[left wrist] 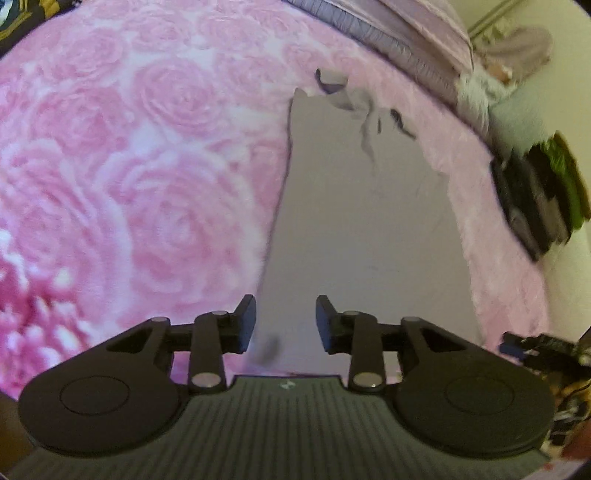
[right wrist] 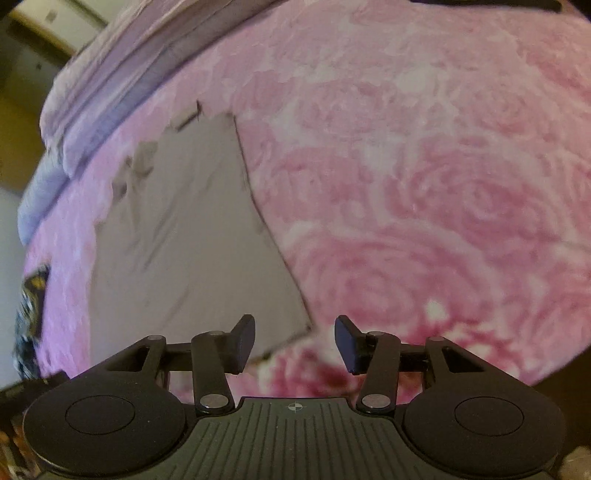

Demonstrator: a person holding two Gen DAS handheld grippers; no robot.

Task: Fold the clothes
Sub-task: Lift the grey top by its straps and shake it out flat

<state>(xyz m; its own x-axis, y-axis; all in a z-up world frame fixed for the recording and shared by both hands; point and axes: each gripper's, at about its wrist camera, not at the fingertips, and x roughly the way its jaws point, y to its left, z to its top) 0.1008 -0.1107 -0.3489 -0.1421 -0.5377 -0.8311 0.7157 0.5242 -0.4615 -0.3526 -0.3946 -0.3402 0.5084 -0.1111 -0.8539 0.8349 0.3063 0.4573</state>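
Observation:
A pale grey garment point(left wrist: 354, 221) lies flat on the pink rose-patterned bedspread point(left wrist: 147, 166), folded into a long strip with crumpled fabric at its far end. My left gripper point(left wrist: 286, 325) is open above the garment's near left edge, nothing between its fingers. In the right wrist view the same grey garment point(right wrist: 192, 236) spreads left of centre on the bedspread point(right wrist: 424, 184). My right gripper point(right wrist: 295, 343) is open just over the garment's near right corner, with the left finger point(right wrist: 243, 343) above the cloth and the right finger point(right wrist: 349, 345) over the bedspread.
Lilac pillows point(left wrist: 399, 33) lie along the far edge of the bed. A stack of dark and green folded clothes point(left wrist: 535, 199) sits at the right, off the bed's edge. A patterned dark item point(right wrist: 31, 317) shows at the left edge. The other gripper's tip point(left wrist: 532, 347) shows at lower right.

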